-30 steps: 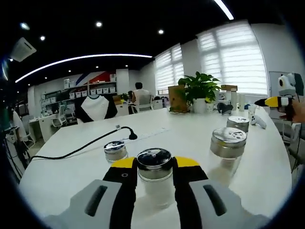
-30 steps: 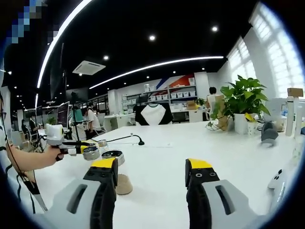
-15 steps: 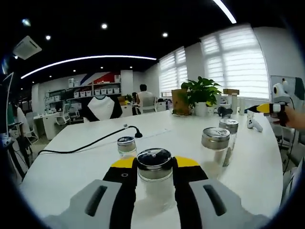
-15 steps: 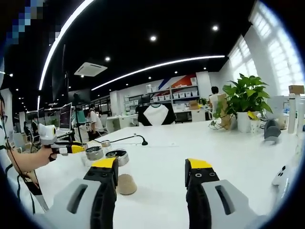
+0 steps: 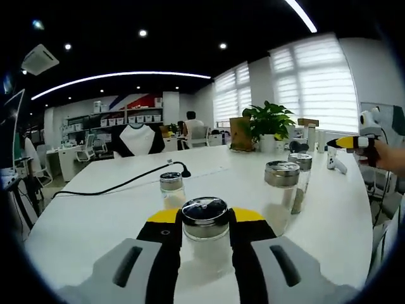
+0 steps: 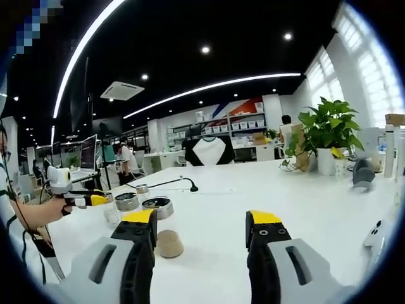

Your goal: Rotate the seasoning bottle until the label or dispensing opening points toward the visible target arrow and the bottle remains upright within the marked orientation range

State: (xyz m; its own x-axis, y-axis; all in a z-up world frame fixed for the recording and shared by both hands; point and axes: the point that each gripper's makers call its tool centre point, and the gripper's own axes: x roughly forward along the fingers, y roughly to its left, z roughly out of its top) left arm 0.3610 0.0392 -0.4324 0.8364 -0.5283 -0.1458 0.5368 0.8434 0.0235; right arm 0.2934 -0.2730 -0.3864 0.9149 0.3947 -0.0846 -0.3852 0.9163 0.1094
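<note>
Seasoning bottle (image 5: 204,233), contents unclear, upright, clamped in left tool (image 5: 204,221); right tool (image 6: 201,229) spread, empty.

Left gripper view: sat low over the white counter (image 5: 95,221), very near a seasoning bottle (image 5: 204,231), facing the potted plant (image 5: 267,123) and blinds.

Right gripper view: likewise low, facing along the counter (image 6: 253,196) toward distant shelves, with the same plant (image 6: 328,130) at its right.

Shared: counter, plant, black cable (image 5: 120,185) (image 6: 166,183), bottle cluster; each view caught the other hand-held gripper at its edge.
</note>
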